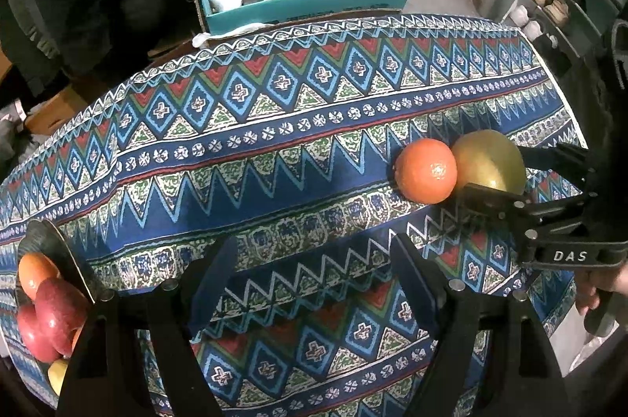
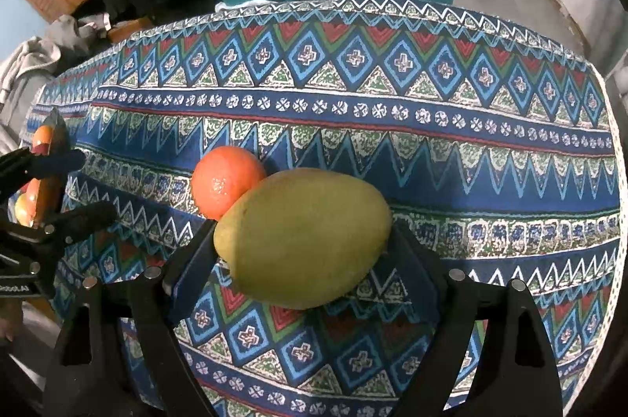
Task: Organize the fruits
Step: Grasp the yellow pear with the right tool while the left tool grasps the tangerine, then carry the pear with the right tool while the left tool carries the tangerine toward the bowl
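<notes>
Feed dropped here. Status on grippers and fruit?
Left gripper open, empty. Right gripper straddling mango, grip unclear. Orange touching mango.

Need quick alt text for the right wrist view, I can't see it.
The right gripper straddles a yellow-green mango on the patterned tablecloth, an orange touching it behind. The left gripper shows at far left.

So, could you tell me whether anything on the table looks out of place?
Two fruits lie loose on the cloth, away from the plate of fruit at the left edge: an orange touching a mango, which sits between the right tool's fingers.
</notes>
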